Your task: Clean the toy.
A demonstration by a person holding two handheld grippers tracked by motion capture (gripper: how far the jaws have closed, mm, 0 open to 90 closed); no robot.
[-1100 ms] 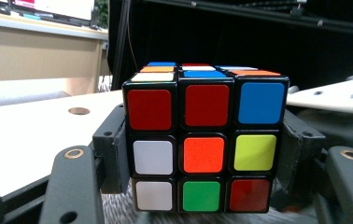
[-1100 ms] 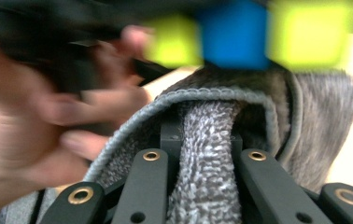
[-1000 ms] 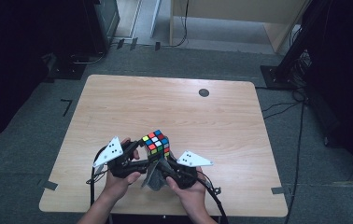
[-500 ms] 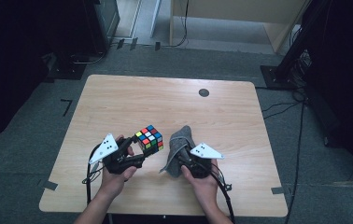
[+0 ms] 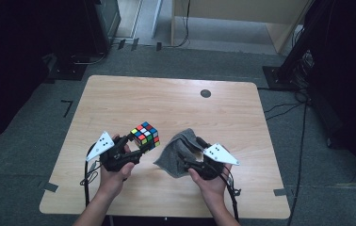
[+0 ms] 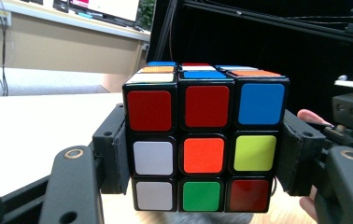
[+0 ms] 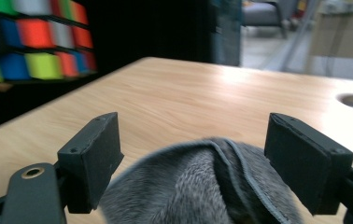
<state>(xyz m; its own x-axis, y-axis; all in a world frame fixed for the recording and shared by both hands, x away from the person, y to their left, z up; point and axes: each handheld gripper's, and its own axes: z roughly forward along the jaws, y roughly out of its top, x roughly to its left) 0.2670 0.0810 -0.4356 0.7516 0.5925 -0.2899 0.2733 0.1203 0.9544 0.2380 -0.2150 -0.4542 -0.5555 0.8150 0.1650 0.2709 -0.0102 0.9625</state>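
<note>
A scrambled Rubik's cube (image 5: pixel 145 135) is held just above the wooden table (image 5: pixel 166 99), left of centre. My left gripper (image 5: pixel 141 142) is shut on it, its pads pressing the cube's two sides (image 6: pixel 200 140). A crumpled grey cloth (image 5: pixel 178 151) lies to the right of the cube and apart from it. My right gripper (image 5: pixel 191 153) is at the cloth, and its jaws have just been opening. In the right gripper view the cloth (image 7: pixel 198 191) bulges up between the spread pads (image 7: pixel 93 154), which do not press on it. The cube (image 7: pixel 34 42) is blurred at that view's upper left.
A round cable hole (image 5: pixel 206 93) sits in the table's far right part. Black stands and cables (image 5: pixel 303 94) are on the grey floor around the table. A hand holds each gripper near the front edge.
The right gripper has drawn away to the right with the cloth, off the cube, and its jaws have spread apart. The left gripper has shifted slightly left, the cube still in its grip.
</note>
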